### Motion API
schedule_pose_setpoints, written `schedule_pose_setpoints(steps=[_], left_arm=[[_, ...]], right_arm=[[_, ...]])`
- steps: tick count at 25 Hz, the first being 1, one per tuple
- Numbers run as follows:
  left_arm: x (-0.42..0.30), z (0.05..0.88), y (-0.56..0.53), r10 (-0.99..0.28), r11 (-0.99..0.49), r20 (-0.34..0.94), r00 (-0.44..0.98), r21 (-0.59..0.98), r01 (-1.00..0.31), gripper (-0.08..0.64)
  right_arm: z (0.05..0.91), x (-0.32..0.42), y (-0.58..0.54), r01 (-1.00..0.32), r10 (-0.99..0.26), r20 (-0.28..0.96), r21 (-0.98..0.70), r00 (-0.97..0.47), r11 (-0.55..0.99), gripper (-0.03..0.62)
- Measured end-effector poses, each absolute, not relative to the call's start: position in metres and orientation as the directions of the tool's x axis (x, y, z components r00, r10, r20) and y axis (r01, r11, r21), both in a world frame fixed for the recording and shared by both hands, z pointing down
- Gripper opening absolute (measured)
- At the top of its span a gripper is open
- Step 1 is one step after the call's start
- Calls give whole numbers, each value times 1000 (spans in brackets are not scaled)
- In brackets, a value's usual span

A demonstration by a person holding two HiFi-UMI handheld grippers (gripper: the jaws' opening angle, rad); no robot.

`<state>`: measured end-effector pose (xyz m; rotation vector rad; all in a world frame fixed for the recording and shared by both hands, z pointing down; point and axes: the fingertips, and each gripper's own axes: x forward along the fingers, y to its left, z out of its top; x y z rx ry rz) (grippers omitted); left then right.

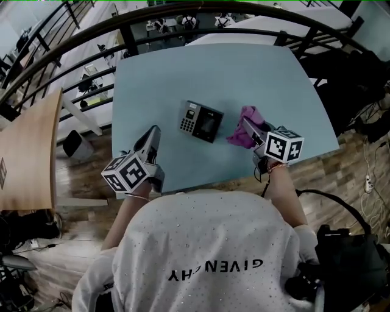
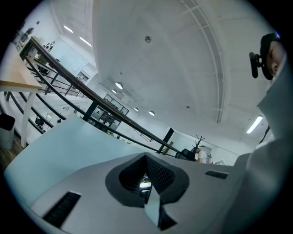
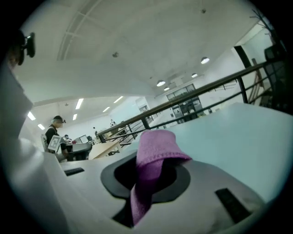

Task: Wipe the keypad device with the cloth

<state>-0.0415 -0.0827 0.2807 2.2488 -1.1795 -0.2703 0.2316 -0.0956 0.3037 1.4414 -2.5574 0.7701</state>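
Observation:
The keypad device [image 1: 200,120], black with a grey keypad at its left, lies flat at the middle of the pale blue table [image 1: 183,73]. Just to its right, my right gripper [image 1: 245,127] is shut on a purple cloth [image 1: 243,132]. In the right gripper view the cloth [image 3: 153,153] is pinched between the jaws of the right gripper [image 3: 153,176] and folds over their top. My left gripper [image 1: 153,134] hovers near the table's front edge, left of the device and apart from it. In its own view the left gripper [image 2: 146,178] is shut with nothing in it.
A dark curved railing [image 1: 183,15] runs behind the table. A wooden tabletop [image 1: 27,152] stands at the far left. Wood floor lies below the table's front edge, with dark bags and cables [image 1: 347,250] at the right. A person [image 3: 54,130] stands far off in the right gripper view.

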Motion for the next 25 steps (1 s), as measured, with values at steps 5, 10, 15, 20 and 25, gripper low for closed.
schedule_pose_setpoints(steps=[5,10,15,20,25], left_arm=[[0,249,-60,-780,-509,14,625,568,-647,0],[34,248,-35,-765,-533,15,644,546,-646,0],[48,256,-7,-789,-502,19,614,556,-663,0],[57,254,28,-806,-484,25,591,546,-684,0],[68,256,59,-815,-473,34,579,538,-698,0]], right_arm=[[230,221,-62,-807,-793,177,-240,-583,540,49],[219,231,-38,-794,-785,142,-209,-602,571,48],[225,250,-12,-788,-774,157,-189,-613,586,47],[227,261,17,-784,-767,166,-177,-620,595,47],[242,273,43,-775,-753,187,-196,-630,600,48]])
